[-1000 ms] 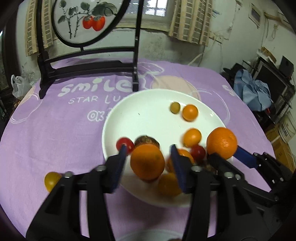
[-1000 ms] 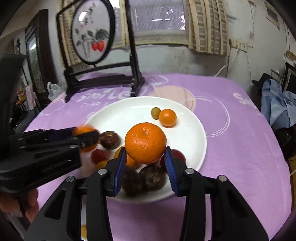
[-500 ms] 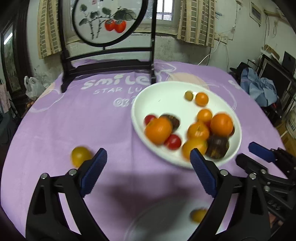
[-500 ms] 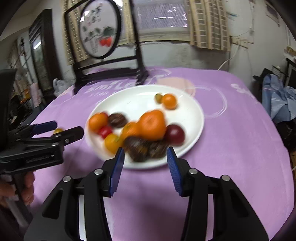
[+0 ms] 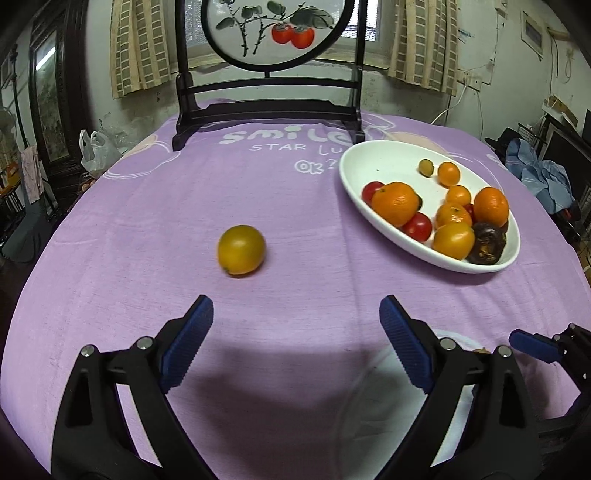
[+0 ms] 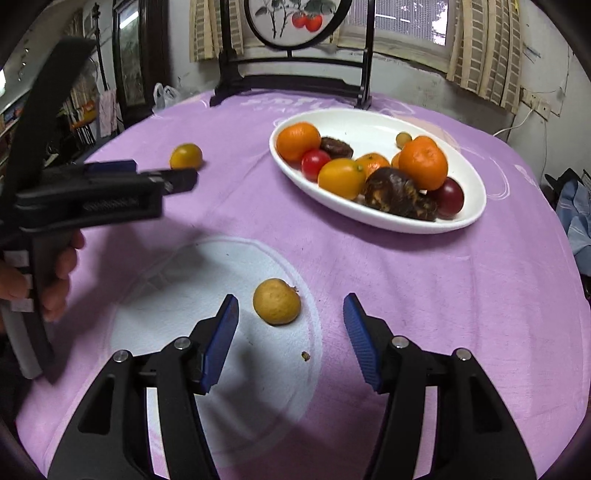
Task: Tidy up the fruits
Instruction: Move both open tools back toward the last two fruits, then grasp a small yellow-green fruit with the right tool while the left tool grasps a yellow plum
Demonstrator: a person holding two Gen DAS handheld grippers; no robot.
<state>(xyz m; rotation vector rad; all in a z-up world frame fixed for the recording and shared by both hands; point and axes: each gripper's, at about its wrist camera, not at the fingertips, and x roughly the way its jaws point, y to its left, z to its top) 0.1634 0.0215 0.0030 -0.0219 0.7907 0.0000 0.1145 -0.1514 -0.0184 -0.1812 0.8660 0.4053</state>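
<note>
Desk [image 5: 295, 229]: round, under a purple cloth with white lettering; everything stands on it.
Screen [image 5: 275, 33]: dark wooden frame with a round painted panel of red fruit, upright at the far edge of the desk.
White plate [image 6: 476, 192]: oval, on the far right part of the cloth, well apart from both tongs; it holds two big oranges, smaller orange and red fruits, one small greenish one and dark wrinkled ones, all heaped toward its near end.
White circle [image 6: 177, 295]: pale round patch printed on the cloth, near the right tongs.
Left tongs [image 5: 295, 314]: blue pads spread wide, nothing between them, held above bare cloth.
Right tongs [image 6: 290, 317]: blue pads spread, pinching nothing.
Yellow fruit [image 5: 241, 250]: alone on the cloth, ahead of the left tongs and a little left of their gap, apart from both pads.
Rough yellow fruit [image 6: 276, 301]: on the white circle's right part, just ahead of the right tongs' gap, nearer the left pad, touching neither.
</note>
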